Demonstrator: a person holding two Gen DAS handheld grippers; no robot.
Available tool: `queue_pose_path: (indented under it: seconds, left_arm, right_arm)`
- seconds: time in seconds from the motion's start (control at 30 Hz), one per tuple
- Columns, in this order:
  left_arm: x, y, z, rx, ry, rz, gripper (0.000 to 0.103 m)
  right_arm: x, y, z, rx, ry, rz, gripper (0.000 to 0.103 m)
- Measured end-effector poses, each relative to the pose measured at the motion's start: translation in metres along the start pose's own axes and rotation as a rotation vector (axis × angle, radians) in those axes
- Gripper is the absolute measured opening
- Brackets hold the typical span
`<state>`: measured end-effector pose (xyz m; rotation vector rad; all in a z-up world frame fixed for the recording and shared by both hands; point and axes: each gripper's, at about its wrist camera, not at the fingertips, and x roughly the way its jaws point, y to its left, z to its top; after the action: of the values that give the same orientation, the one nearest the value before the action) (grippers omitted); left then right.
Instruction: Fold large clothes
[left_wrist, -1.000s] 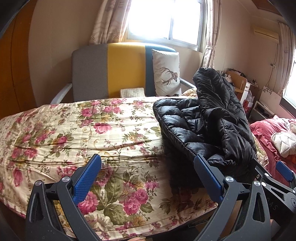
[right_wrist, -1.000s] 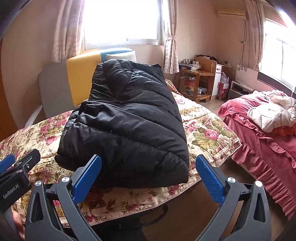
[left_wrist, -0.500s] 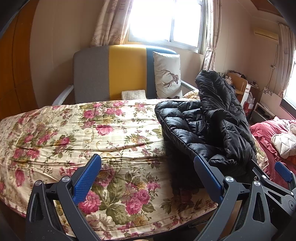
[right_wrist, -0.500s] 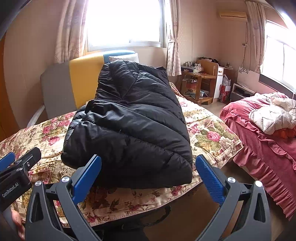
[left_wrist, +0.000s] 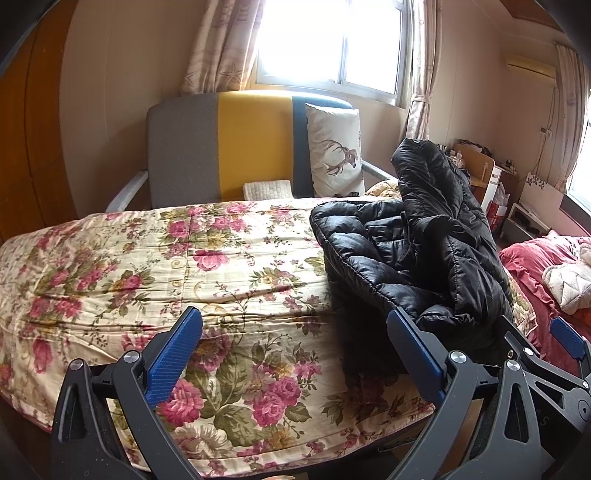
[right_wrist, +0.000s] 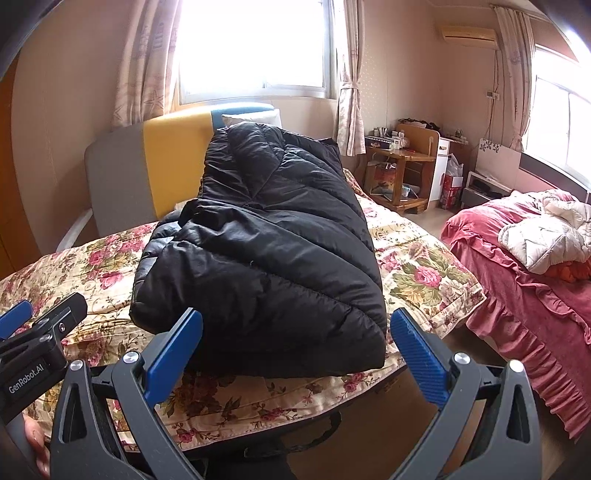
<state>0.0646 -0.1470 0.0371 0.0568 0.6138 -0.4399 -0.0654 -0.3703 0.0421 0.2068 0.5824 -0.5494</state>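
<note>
— Where's the black puffer jacket (right_wrist: 266, 251)?

— Folded into a thick bundle on the floral quilt (left_wrist: 155, 266), near the bed's front right corner. No label or logo shows on it.

— Any writing at all?

— "GenRobot.AI" on the left gripper (right_wrist: 40, 332), which juts in at the right wrist view's lower left; its far parts are cut off there.

— And the fingers?

— Left gripper (left_wrist: 295, 354): spread wide, holding nothing. Right gripper (right_wrist: 295, 354): also spread, empty, the jacket just beyond its tips.

— Anything hard to make out?

— The deer-print pillow (left_wrist: 334, 147) against the striped headboard (left_wrist: 236, 144) is clear; the clutter on the wooden desk (right_wrist: 402, 162) is too small to read.
</note>
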Motion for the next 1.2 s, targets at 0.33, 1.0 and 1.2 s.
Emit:
queue_pose_path:
  seconds: [0.33, 1.0, 1.2]
  left_arm:
    - [-0.0049, 0.0025, -0.0017, -0.002, -0.012, 0.008, 0.099]
    - [-0.0067, 0.0055, -0.0023, -0.004, -0.014, 0.012, 0.099]
    - [-0.0068, 0.0064, -0.0023, -0.005, -0.013, 0.012, 0.099]
  right_arm:
    - [-0.001, 0.0007, -0.0009, -0.007, -0.001, -0.009, 0.101]
    - [-0.0043, 0.0046, -0.0044, 0.004, -0.007, -0.002, 0.101]
    - [-0.004, 0.0058, -0.0041, 0.001, -0.008, -0.002, 0.101]
